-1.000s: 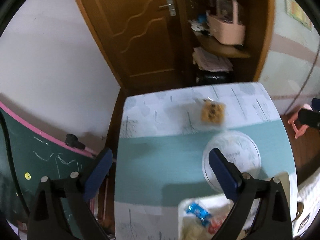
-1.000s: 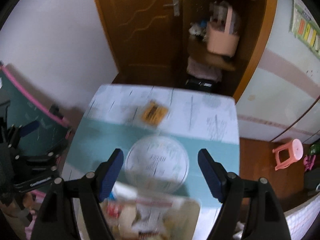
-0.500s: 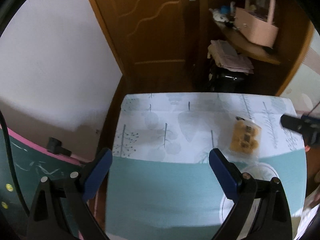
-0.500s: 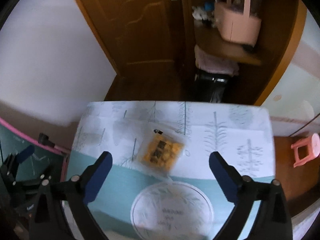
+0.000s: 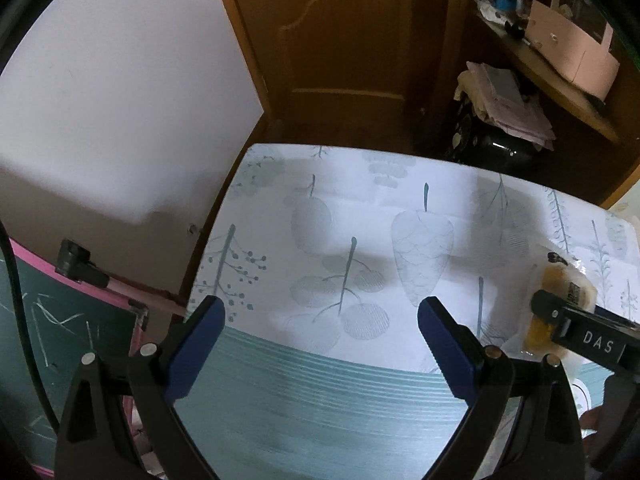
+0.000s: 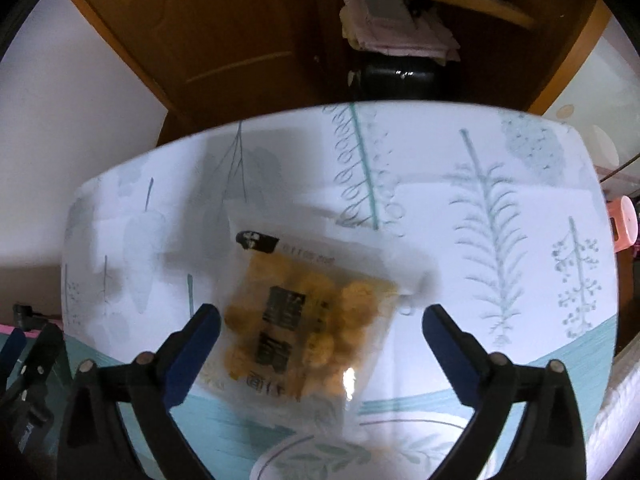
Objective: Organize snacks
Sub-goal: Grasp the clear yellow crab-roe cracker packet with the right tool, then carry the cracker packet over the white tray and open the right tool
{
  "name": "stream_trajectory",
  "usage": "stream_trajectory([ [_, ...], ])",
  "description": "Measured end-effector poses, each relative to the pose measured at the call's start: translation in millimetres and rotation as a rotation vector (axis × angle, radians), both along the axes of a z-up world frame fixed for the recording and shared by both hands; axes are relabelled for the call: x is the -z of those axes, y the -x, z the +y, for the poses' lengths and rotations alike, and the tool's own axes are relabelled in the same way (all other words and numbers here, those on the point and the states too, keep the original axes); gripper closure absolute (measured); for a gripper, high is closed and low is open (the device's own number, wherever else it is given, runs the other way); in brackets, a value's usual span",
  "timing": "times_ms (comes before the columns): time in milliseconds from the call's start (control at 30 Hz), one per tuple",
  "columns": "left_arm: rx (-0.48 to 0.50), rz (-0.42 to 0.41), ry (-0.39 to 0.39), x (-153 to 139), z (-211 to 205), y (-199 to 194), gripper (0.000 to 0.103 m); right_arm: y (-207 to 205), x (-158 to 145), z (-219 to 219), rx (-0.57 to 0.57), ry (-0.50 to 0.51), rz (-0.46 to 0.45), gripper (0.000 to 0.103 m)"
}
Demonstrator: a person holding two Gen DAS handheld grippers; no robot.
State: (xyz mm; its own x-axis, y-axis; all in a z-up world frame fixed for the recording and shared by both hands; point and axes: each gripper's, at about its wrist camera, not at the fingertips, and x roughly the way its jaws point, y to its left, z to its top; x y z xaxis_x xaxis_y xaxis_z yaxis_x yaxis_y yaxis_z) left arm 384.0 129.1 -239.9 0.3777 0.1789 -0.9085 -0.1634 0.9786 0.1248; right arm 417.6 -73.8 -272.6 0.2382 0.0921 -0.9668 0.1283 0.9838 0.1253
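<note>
Right gripper [image 6: 320, 344] is pointing steeply down at the desk [image 6: 500, 168], blue-padded fingers [image 6: 192, 356] standing at full spread with nothing pinched. The snack packet [image 6: 304, 320] is lying flat on the desk between and just ahead of those fingers, nearer the left one: clear crinkly plastic pouch, roughly rectangular, lumpy yellow pieces inside, black printed label down the middle, glare spot on the film. Desk cover is looking smooth and glossy, white with grey-green leaf and fern prints, then a ribbed teal band closer in. A round white plate rim [image 6: 280, 444] is showing below the packet. Left gripper [image 5: 320, 344] is hanging wide too, fingers [image 5: 448, 352] over bare desk, packet sitting well off to its right.
</note>
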Motion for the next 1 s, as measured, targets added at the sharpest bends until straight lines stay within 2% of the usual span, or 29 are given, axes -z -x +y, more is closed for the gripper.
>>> stream_trajectory([
  [167,0.007,0.012,0.008,8,-7,0,0.006,1,16,11,-0.014,0.006,0.079,0.0],
  [200,0.012,0.016,0.01,10,-9,1,0.006,3,14,13,-0.024,0.022,0.058,0.001],
  [333,0.023,0.021,0.005,9,-10,4,0.006,10,6,18,-0.046,0.045,0.047,0.019],
  [533,0.031,0.031,0.034,0,-11,13,0.006,25,-2,15,-0.069,0.005,0.086,0.022],
  [733,0.078,0.031,0.039,-26,-18,35,0.006,48,-27,6,-0.09,-0.028,0.092,0.022],
  [1000,0.143,-0.001,0.027,-83,-33,84,0.006,88,-81,-20,-0.105,-0.074,0.036,0.022],
])
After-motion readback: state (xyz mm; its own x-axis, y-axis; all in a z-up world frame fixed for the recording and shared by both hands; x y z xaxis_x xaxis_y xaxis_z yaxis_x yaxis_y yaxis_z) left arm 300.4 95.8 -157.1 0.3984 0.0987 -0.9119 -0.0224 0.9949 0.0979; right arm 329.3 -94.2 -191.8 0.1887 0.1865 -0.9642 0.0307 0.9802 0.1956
